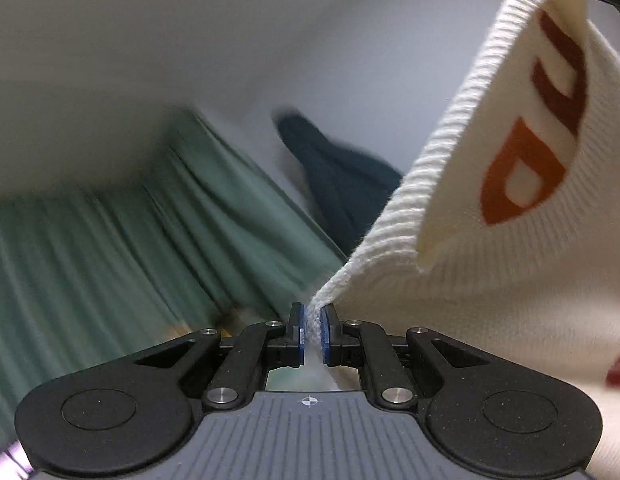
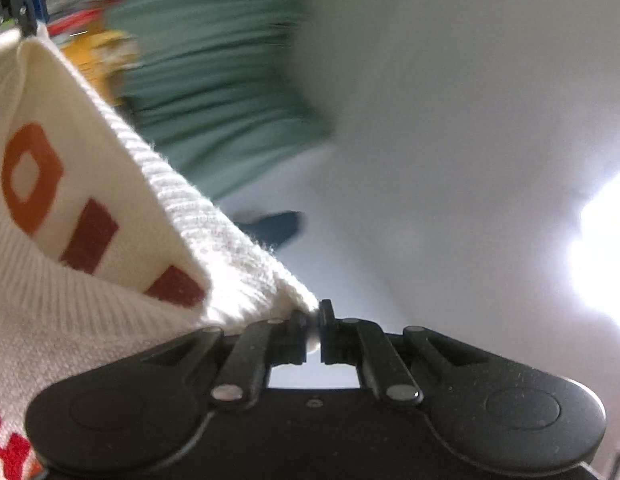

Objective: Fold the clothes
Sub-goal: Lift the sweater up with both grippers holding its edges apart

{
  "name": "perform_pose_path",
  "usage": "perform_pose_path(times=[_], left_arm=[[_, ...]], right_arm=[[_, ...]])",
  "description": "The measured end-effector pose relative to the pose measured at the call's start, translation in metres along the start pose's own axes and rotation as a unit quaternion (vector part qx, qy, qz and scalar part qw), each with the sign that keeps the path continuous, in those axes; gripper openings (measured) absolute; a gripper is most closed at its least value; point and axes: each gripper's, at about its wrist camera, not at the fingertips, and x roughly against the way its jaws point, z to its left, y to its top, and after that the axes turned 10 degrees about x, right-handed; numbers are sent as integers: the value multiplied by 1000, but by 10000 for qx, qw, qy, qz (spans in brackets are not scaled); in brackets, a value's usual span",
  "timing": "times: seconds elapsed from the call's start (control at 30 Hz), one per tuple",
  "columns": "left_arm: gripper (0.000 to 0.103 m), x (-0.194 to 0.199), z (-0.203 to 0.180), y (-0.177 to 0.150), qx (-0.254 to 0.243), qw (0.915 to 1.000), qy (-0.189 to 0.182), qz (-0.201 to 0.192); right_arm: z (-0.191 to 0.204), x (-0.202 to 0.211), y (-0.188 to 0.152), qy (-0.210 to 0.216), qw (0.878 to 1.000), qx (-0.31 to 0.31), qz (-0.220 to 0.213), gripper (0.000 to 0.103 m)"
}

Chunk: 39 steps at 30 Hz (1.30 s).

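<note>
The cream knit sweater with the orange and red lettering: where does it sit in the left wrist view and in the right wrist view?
Left wrist view: the cream sweater fills the right side, its ribbed edge pinched in the left gripper.
Right wrist view: it fills the left side, its ribbed edge running down into the right gripper.
Shared landmark: the green curtain, left in the left wrist view, top centre in the right.

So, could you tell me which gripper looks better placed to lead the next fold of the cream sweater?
Probably neither: the left gripper and the right gripper are each shut on a ribbed corner of the cream sweater, holding it up between them. Both should probably move together.
</note>
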Motion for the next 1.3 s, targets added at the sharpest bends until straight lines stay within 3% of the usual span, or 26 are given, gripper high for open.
perform_pose_path(times=[0.17,0.43,0.57,0.63,0.67,0.83,1.0,1.13,1.3], left_arm=[[10,31,33,88,-178,9938,479,-985],[10,102,67,188,-88,9615,1383,-2374],[10,123,77,213,149,9479,1628,-2735],[10,121,77,219,250,9467,1662,-2747],[10,114,73,218,268,9501,1582,-2674],[10,47,27,197,143,9762,849,-1991],[10,-46,-69,136,-355,9936,-126,-1065],[10,-117,-149,71,-524,9935,-967,-297],[10,-208,-258,-29,-790,9778,-1761,810]], right_arm=[[-88,1,0,-909,9956,-211,87,6],[-214,22,10,-2195,9747,-360,208,6],[-260,39,19,-2636,9630,-530,211,6],[-273,44,23,-2907,9552,-540,160,6],[-274,42,24,-2934,9544,-517,171,6],[-252,9,0,-2452,9672,-348,564,6],[-156,-56,-73,-1379,9795,196,1455,6],[-51,-99,-151,-299,9749,498,2150,6],[89,-141,-245,1052,9499,639,2872,6]])
